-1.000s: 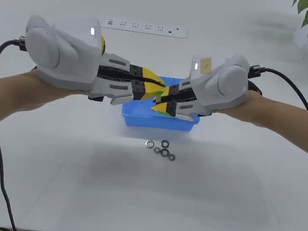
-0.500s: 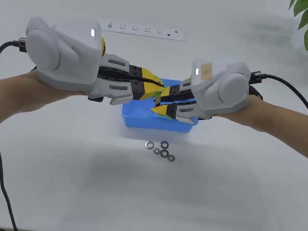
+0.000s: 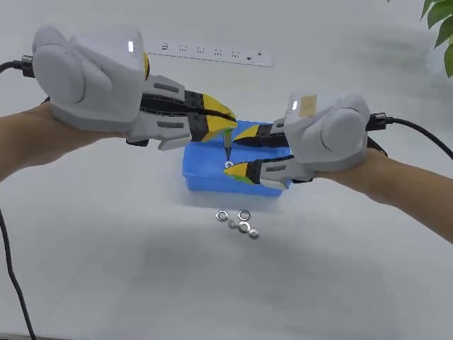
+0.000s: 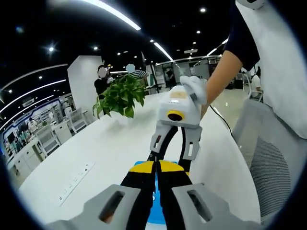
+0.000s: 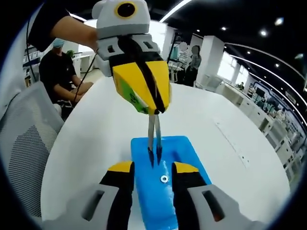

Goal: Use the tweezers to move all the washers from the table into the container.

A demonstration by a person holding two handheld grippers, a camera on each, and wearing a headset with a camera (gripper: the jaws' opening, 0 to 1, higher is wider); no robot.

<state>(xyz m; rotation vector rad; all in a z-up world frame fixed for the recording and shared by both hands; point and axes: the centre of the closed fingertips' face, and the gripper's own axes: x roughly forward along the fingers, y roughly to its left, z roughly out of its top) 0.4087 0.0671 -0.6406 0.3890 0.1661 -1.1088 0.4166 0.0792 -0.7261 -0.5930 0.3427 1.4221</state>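
One washer (image 5: 164, 178) now in container (image 5: 184, 149), released as right gripper (image 3: 237, 151) jaws spread wide. Tweezers (image 5: 154, 136) in left gripper (image 5: 156, 108) narrow, empty. Five washers (image 3: 239, 223) left, near side.

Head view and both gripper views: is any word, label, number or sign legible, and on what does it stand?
No text can be read in any view.
Tan sticker on the right gripper: its mark is too small to read.
Power strip on the table: its markings are blurred.
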